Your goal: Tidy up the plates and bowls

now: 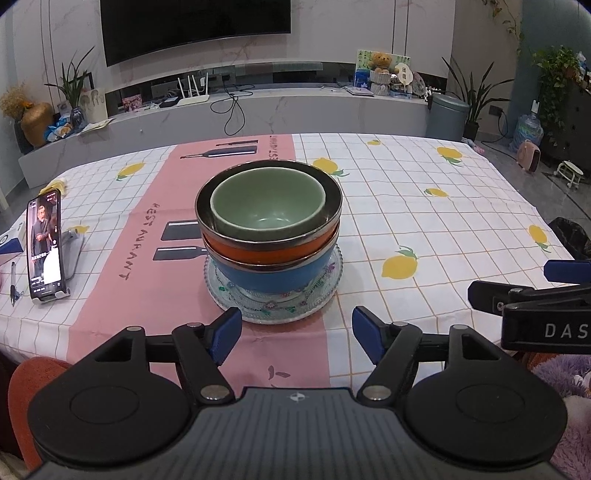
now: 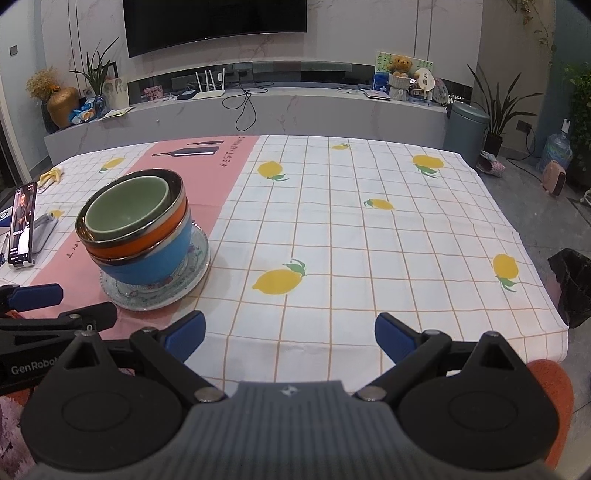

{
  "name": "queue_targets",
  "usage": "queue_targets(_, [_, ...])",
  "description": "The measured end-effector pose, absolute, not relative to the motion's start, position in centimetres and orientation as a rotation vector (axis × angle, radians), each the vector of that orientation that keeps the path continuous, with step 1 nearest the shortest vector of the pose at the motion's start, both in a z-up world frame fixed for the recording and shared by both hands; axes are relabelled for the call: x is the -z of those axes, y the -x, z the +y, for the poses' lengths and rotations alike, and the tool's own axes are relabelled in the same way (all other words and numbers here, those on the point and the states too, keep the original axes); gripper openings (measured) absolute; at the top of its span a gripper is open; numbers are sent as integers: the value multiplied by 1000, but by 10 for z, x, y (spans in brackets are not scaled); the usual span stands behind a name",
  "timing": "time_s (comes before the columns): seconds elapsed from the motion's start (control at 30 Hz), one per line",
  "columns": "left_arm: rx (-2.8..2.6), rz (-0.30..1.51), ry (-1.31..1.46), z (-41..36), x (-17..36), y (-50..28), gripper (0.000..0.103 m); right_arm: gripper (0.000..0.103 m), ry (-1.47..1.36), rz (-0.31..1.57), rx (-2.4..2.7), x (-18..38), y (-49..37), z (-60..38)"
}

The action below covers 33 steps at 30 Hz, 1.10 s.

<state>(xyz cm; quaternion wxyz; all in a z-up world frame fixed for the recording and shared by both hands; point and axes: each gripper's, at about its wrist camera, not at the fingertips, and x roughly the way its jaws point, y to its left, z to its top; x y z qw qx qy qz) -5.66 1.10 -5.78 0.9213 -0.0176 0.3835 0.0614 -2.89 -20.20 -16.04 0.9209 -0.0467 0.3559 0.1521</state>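
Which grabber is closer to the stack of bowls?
Left. The left gripper sits right in front of the stack of bowls, open and not touching. The right gripper is off to the stack's right, also open, over bare tablecloth.

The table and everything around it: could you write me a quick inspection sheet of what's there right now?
Surface: table under a checked lemon tablecloth with a pink strip.
Job's things: green bowl nested in orange bowl, that in blue bowl, all on a patterned glass plate.
Clutter: phone propped on a stand, screen lit; pen beside it.
Grippers: left gripper and right gripper both open, holding nothing, short of the stack.
Cables: black cable dangling off the TV bench.
Surroundings: wall TV, teddy bear, potted plants, bin.
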Motion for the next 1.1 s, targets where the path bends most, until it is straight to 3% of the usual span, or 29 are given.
queue_targets(1.1, [-117, 788, 40, 10, 59, 56, 80, 96, 94, 732, -308, 161, 32, -202])
